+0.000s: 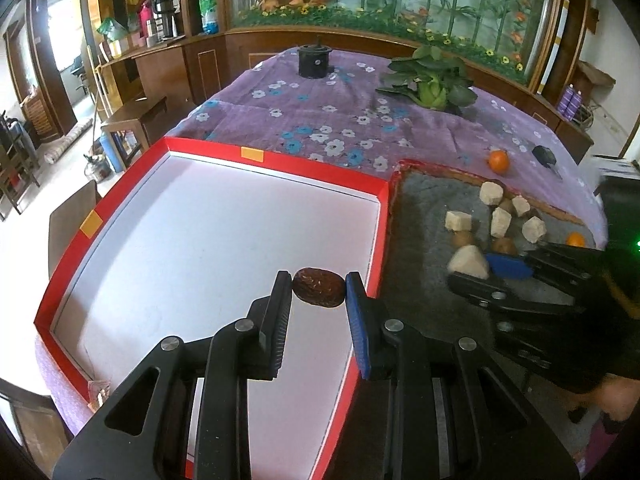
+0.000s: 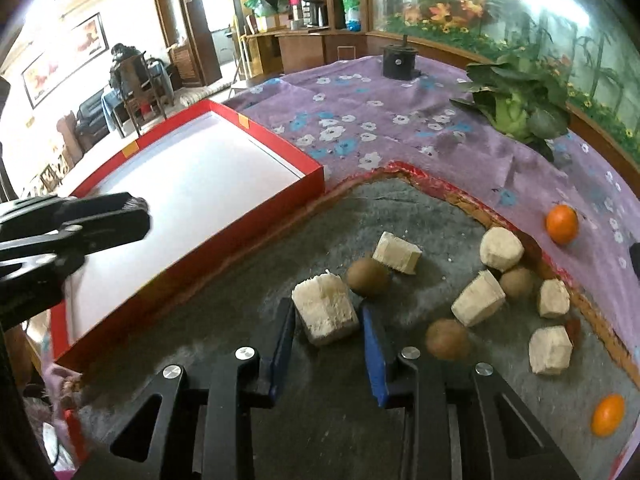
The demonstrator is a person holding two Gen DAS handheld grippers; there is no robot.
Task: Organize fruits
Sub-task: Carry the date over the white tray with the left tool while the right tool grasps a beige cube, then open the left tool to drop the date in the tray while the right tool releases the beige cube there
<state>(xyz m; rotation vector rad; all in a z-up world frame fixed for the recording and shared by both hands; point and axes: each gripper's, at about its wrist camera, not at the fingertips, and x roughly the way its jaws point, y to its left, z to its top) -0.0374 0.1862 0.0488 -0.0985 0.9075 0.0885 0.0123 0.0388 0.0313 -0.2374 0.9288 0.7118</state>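
Dark brown wrinkled fruit, date-like (image 1: 319,288), sits between the left gripper (image 1: 319,290) fingers, over the white floor of the red box (image 1: 276,160), near its right wall. Oval, glossy, creased skin. Fingers narrowly apart, both seem to touch the fruit's ends; held or just let go, cannot tell for sure, reads as a light pinch.

Right gripper (image 2: 329,320) fingers half open, straddling a pale fibrous chunk (image 2: 325,309) on the grey mat (image 2: 400,208); fingertips beside its lower sides, not clearly squeezing.

Judgement: step is placing the dark fruit in the box while the right lines up the next pick. Do it well: lower close to the box floor before spreading the fingers, since the oval will roll. Right side: centre on the chunk's flat faces, and avoid nudging the brown round fruit (image 2: 368,276) just behind it.

More pale chunks and brown fruits lie on the mat; one orange citrus (image 2: 562,224) on the purple floral worktop cloth (image 2: 360,92), another (image 2: 608,415) at the mat edge.
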